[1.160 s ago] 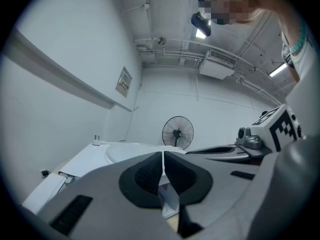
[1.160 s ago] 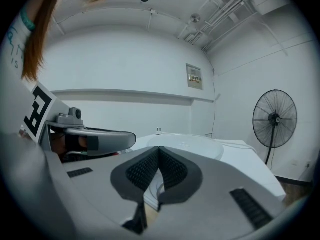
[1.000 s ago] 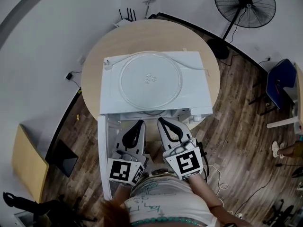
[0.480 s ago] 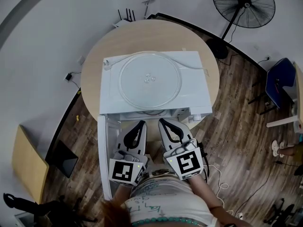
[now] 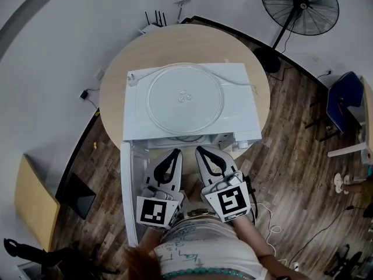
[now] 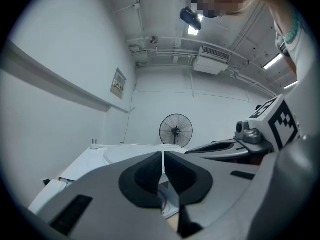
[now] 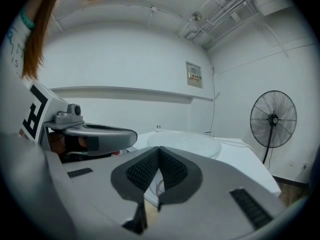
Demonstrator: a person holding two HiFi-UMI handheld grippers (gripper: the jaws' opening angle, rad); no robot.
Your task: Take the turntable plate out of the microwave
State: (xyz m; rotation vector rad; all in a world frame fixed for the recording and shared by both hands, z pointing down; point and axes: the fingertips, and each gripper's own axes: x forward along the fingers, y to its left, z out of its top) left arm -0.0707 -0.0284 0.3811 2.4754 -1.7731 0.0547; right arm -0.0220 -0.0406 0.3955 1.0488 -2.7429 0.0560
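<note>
Head view shows whole turntable plate [image 5: 185, 98] atop microwave [image 5: 243, 111]; left gripper [image 6: 163, 159], right gripper [image 7: 159, 154] jaws pressed together.

1. In the head view the microwave [image 5: 245, 98] shows only its top; its inside is hidden.
2. Both hands are out of sight beneath the left gripper [image 5: 174, 151] and right gripper [image 5: 200, 150].
3. The fan [image 5: 300, 4] is cut by the upper edge, and the chair [image 5: 344, 101] by the right edge.
4. The print on the wall sign [image 6: 118, 84] is too small to read.
5. In the left gripper view a pale sliver, probably the plate [image 6: 120, 152], is mostly hidden behind the jaws.
</note>
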